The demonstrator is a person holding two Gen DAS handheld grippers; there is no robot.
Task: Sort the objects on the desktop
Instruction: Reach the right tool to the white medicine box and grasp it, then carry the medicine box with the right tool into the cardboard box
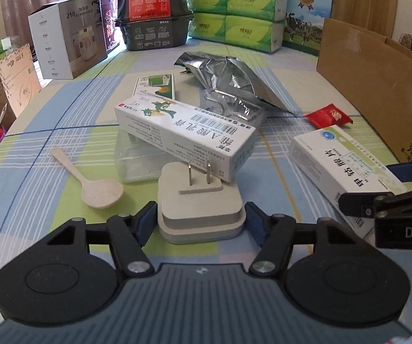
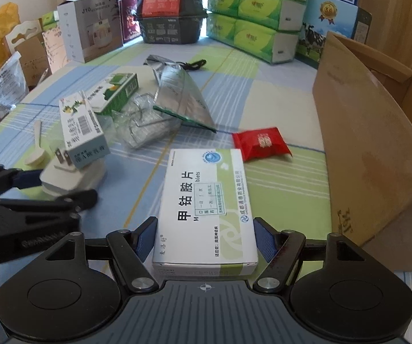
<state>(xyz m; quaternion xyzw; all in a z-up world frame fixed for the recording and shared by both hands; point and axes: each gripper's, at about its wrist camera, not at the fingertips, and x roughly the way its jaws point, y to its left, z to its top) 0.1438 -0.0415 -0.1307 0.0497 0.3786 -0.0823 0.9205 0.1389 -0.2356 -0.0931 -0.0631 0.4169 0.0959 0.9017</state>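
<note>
Currently, in the left wrist view, the left claw [image 1: 201, 223] is seen spread around the grey plug adapter [image 1: 200, 209], blue pads flanking its base on both sides; contact looks close but a firm clamp cannot be confirmed, so it is judged open and set up for a grab. The adapter lies prongs up on the counter [image 1: 48, 149], likely tipped that way by the clutter. A white medicine box [image 1: 185, 133] is propped across a clear plastic tray [image 1: 137, 160], one end just above the prongs, so a lift may snag it. A pale spoon [image 1: 91, 180] lies to the left, a crumpled foil bag [image 1: 228, 80] further back. In the right wrist view, the right claw [image 2: 204, 240] is seen straddling the near end of the tablet box [image 2: 206, 203], lying flat and lengthwise between the pads; small gaps show on both sides, so it is read as open, not gripping. A red snack packet [image 2: 260, 144] lies just beyond. The open cardboard box [image 2: 372, 132] to the right is presumably the sorting target. The surface is covered by a plaid blue-green cloth; stacked tissue packs [image 2: 257, 14] and a humidifier carton [image 2: 91, 25] line the far edge, curtains behind.
</note>
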